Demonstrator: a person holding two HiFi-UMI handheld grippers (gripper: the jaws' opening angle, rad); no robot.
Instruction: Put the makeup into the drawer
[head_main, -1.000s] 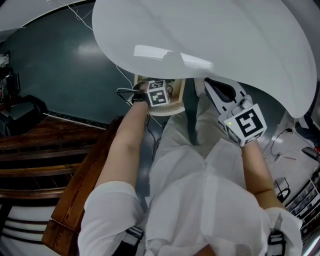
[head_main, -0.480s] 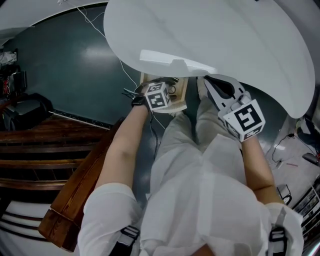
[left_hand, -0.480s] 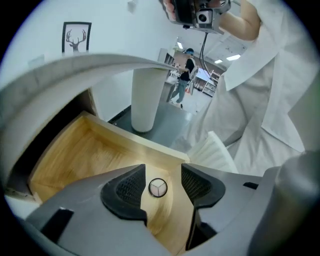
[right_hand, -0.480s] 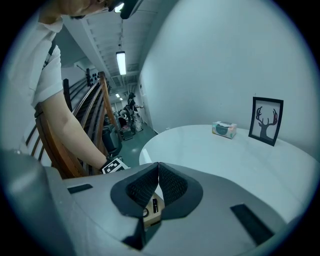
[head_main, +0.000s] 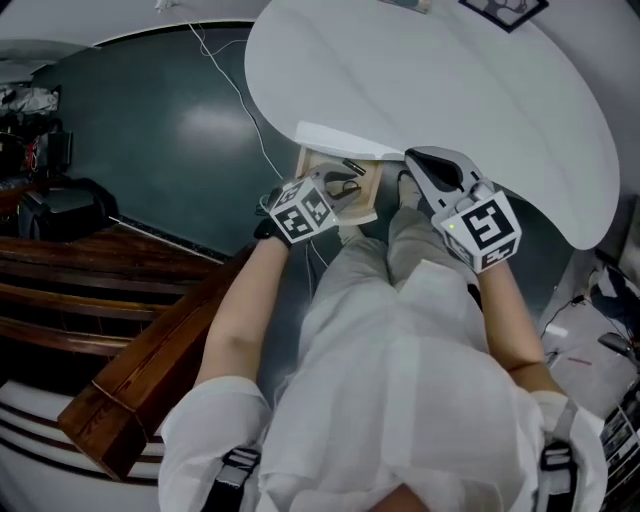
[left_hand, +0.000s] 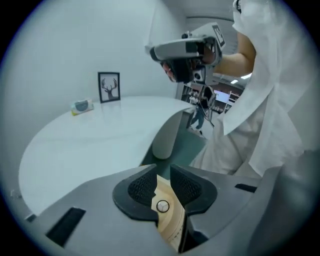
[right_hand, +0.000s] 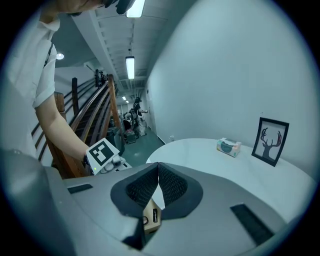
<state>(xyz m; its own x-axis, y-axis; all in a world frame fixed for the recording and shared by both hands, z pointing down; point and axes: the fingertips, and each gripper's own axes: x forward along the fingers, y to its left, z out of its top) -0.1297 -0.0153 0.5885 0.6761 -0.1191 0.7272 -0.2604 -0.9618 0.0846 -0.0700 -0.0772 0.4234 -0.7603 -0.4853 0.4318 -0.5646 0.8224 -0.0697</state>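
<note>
The makeup (head_main: 345, 182) is lying inside the one open drawer (head_main: 310, 172). I am seeing one little round piece (left_hand: 162, 205) and one little dark stick (right_hand: 155, 216) in there. The pieces are too small for me to count them for sure. The drawer is light brown inside and is sticking out from under the near edge of the table (head_main: 420, 90).

I am holding two grippers. My left gripper (head_main: 335, 195) is hanging just above the drawer, on its left side. Its jaws have just been closing, but a thin gap is showing between them and nothing is in that gap. I am only looking through it down at the drawer. My right gripper (head_main: 412, 162) is hanging near the right side of the drawer. Its jaws are pressing together and are holding nothing.

There is one table, and it is round and white. One picture frame (left_hand: 109, 87) with a deer head on it is standing by the far edge, against the white wall. One small box (left_hand: 81, 106) is lying just beside the frame.

The floor (head_main: 150, 130) is dark green and shining a bit. A thin white cable (head_main: 235, 90) is running across it. Brown wooden steps (head_main: 100, 290) are sitting off to my left.
</note>
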